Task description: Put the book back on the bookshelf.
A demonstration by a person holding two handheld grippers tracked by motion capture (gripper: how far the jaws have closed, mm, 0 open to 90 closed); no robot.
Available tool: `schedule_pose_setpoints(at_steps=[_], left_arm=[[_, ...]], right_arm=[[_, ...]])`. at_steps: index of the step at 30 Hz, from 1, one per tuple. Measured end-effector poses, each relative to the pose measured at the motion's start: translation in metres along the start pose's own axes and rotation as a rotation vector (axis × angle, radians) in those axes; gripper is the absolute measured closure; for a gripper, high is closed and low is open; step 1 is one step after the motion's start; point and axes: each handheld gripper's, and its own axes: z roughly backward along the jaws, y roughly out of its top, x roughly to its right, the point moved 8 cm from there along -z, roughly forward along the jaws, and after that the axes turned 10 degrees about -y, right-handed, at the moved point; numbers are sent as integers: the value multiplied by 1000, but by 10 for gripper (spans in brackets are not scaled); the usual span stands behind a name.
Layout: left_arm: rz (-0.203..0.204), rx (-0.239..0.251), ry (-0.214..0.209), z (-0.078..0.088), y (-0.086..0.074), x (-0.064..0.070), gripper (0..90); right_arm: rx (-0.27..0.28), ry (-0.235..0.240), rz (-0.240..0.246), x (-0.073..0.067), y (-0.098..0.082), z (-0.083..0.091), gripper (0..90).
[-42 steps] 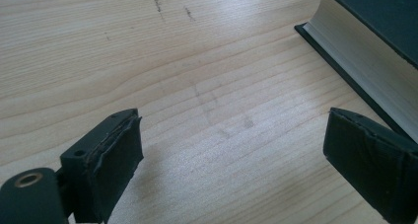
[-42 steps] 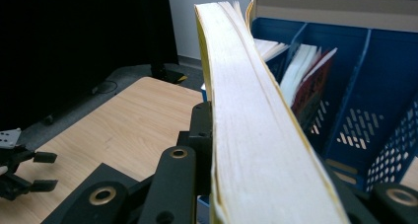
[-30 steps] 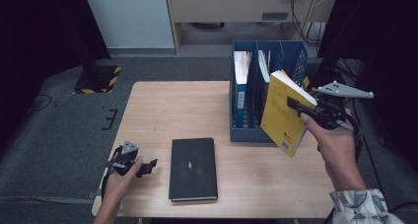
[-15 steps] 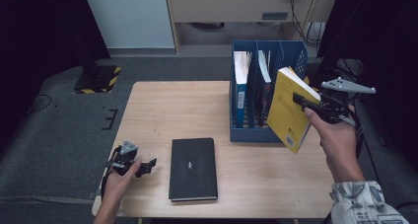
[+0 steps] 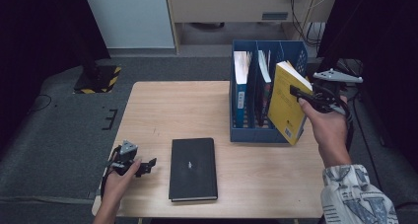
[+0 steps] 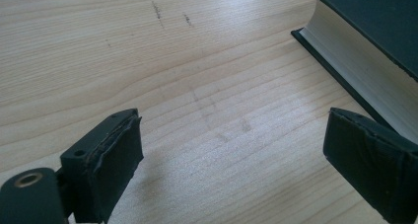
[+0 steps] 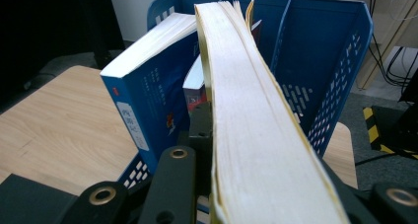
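My right gripper [image 5: 299,93] is shut on a thick yellow book [image 5: 286,101], held upright and tilted at the right end of the blue file rack [image 5: 256,135]. In the right gripper view the yellow book's page edge [image 7: 251,115] runs up between the jaws toward the rack's right slot [image 7: 320,61]. A blue book [image 5: 240,88] and a dark red one [image 5: 262,91] stand in the rack's left slots. A black book [image 5: 193,168] lies flat on the table. Left of it my left gripper [image 5: 146,166] rests open on the wood, its pads [image 6: 116,160] apart with nothing between them.
The wooden table [image 5: 177,110] has bare room on its left half and along its front right. The black book's page edge [image 6: 355,66] lies close to the left gripper's right jaw. A yellow-black striped block [image 5: 101,79] sits on the floor at the left.
My right gripper has carried the yellow book to the right and a little away, from in front of the rack's middle to its right end. The left gripper has stayed put.
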Motion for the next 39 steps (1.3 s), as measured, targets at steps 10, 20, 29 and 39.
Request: schedule_pose_setpoints(at_steps=[10,20,29,39], left_arm=[[2,5,2,0,1,-1,75],[7,8,0,-1,1,-1,75],[6,8,-3,-1,1,-1,75],[6,8,-4,-1,1,-1,75]], right_arm=[[-4,-38,-21,7,4,-16,751],[-10,-71,-35,7,9,-33,751],[-12,-85,-36,4,11,-43,751],[-6,-97,-37,2,19,-49,751]])
